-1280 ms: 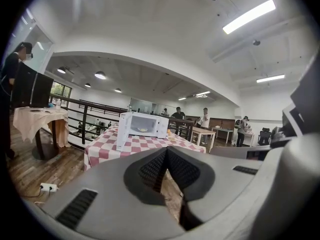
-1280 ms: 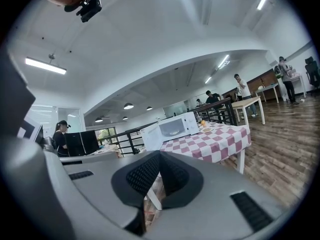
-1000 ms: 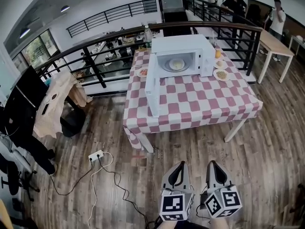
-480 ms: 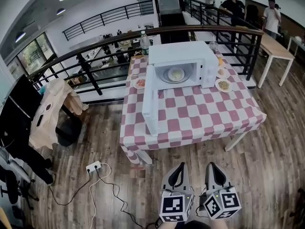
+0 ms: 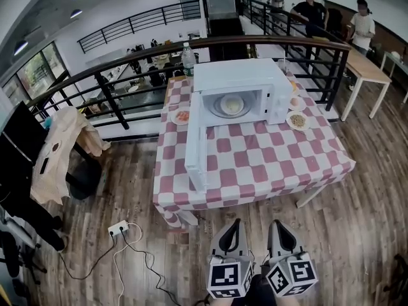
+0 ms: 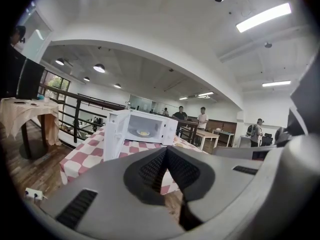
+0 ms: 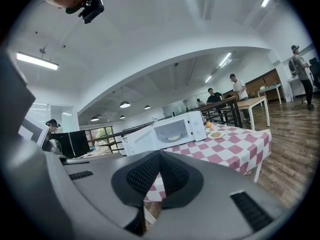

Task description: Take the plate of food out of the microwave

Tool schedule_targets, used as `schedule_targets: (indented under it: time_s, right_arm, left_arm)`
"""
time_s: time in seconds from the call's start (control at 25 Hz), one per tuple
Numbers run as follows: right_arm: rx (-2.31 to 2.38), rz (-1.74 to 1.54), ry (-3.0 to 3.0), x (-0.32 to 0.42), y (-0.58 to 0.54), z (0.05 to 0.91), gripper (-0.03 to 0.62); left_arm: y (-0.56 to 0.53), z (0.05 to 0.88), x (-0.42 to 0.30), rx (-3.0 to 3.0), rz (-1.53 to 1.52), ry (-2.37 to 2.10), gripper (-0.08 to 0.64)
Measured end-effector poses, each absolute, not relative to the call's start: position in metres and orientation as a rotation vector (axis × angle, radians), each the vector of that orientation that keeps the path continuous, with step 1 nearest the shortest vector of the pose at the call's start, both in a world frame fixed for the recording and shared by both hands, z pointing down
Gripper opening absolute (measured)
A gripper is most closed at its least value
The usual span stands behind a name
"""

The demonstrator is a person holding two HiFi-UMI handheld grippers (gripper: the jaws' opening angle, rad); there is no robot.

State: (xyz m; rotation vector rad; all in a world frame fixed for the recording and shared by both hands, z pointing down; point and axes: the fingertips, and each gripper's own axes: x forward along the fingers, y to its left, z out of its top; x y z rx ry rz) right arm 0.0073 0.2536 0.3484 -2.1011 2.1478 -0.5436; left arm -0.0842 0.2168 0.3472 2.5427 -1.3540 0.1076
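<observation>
1. Your left tongs [image 5: 233,224] are pinched shut with the pads meeting, and nothing sits between them in the left gripper view [image 6: 166,154]. Your right tongs [image 5: 276,224] are closed just as tightly and are empty too [image 7: 160,156]. Both hang low in front of you, side by side, pointing forward and touching nothing.

2. Bare wooden floor [image 5: 357,209] lies between the tongs and the near edge of the checked tabletop [image 5: 255,164]. You are well apart from it, so this looks like the approach and not yet a reach.

3. On the tabletop the microwave [image 5: 239,75] faces you with its mouth open. Its door [image 5: 196,148] is swung out on your left, edge-on toward you, reaching almost to the near edge.

4. Inside the cavity, on the turntable, sits the plate of food [image 5: 231,104], straight ahead and far off. It is round, so there is no long axis to line up with.

5. It lies almost dead ahead of the left tongs, with the right tongs offset a little to the side. Neither is really nearer. The door crowds the left side, so the right side probably gives the freer path in.

6. Either tongs would need to open before taking the rim.
</observation>
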Motion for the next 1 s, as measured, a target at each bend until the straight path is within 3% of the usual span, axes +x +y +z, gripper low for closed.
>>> schedule_targets:
  time_s: [1.0]
  right_arm:
    - [-1.987, -0.588, 2.243, 0.056, 0.118, 0.355, -0.007]
  left_arm:
    - [0.099, 0.350, -0.030, 2.490, 0.111, -1.445, 0.015]
